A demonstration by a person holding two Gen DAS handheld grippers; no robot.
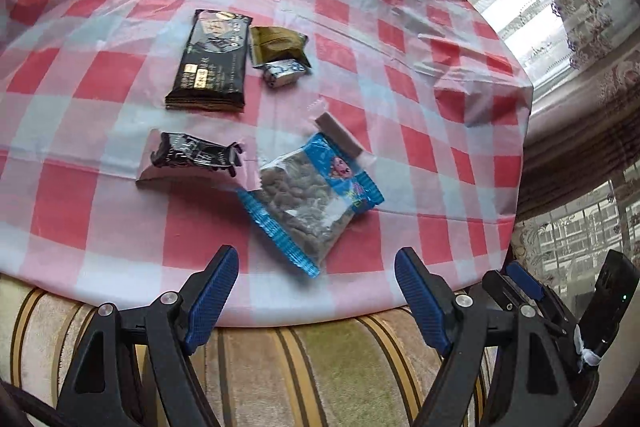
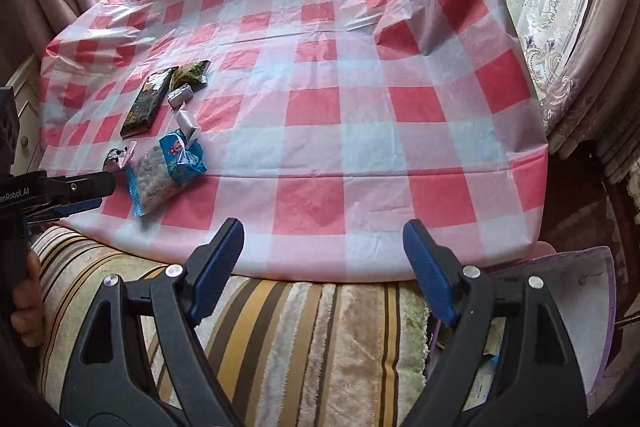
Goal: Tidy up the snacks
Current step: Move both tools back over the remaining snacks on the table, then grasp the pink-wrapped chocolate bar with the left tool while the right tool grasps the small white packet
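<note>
Several snacks lie on the red-and-white checked tablecloth (image 1: 360, 7). A blue clear bag of nuts (image 1: 308, 199) lies nearest, just beyond my open, empty left gripper (image 1: 316, 279). A small black wrapper (image 1: 192, 157), a long black bar (image 1: 212, 63), an olive packet (image 1: 276, 45), a silver candy (image 1: 284, 73) and a brown stick (image 1: 340, 135) lie further off. In the right wrist view the snacks sit at the left, with the nut bag (image 2: 164, 175) and the bar (image 2: 148, 103) visible. My right gripper (image 2: 324, 247) is open and empty over the cloth's near edge, far from them.
The table's near edge meets a striped fabric seat (image 2: 300, 339). The cloth (image 2: 400, 107) is puckered at the far right (image 2: 400, 23). Curtains (image 2: 572, 67) and a window stand behind and to the right. The left gripper body (image 2: 60, 191) shows at the right view's left edge.
</note>
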